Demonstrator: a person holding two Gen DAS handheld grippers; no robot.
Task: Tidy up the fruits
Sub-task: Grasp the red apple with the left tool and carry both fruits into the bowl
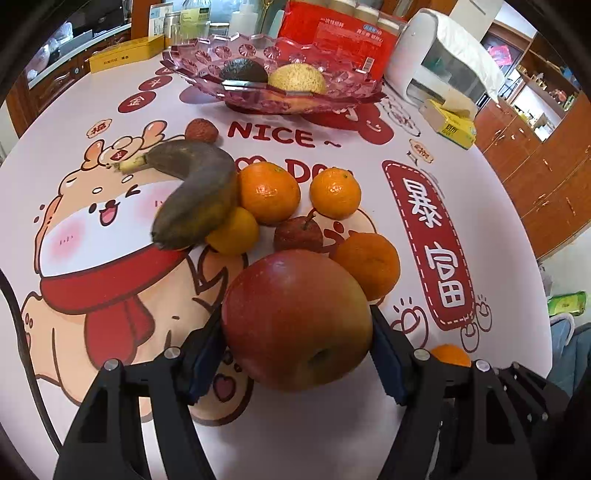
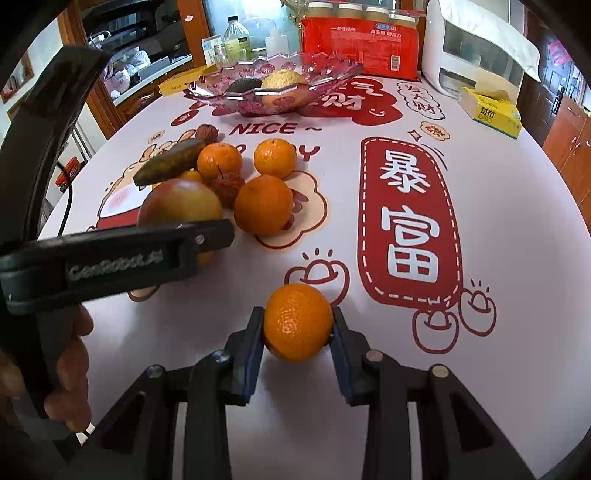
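Observation:
A big red apple (image 1: pixel 295 317) sits on the printed tablecloth, and my left gripper (image 1: pixel 297 332) is shut on it, blue pads pressing both sides. One left finger (image 2: pixel 147 254) crosses the apple (image 2: pixel 177 201) in the right wrist view. My right gripper (image 2: pixel 297 328) is shut on a small orange (image 2: pixel 297 321) resting on the table. Beyond the apple lie a dark overripe banana (image 1: pixel 199 199), several oranges (image 1: pixel 267 192) and two small red rough-skinned fruits (image 1: pixel 297 234). A pink glass fruit bowl (image 1: pixel 207 55) at the back holds an avocado (image 1: pixel 243 70) and a yellow pear (image 1: pixel 297 77).
Behind the bowl stand a red package (image 1: pixel 332 33), bottles and a yellow tin (image 1: pixel 125 53). A white appliance (image 1: pixel 436 55) and a yellow tissue box (image 1: pixel 448 123) sit at the back right. A person's hand (image 2: pixel 70 354) grips the left gripper's handle. Wooden cabinets surround the round table.

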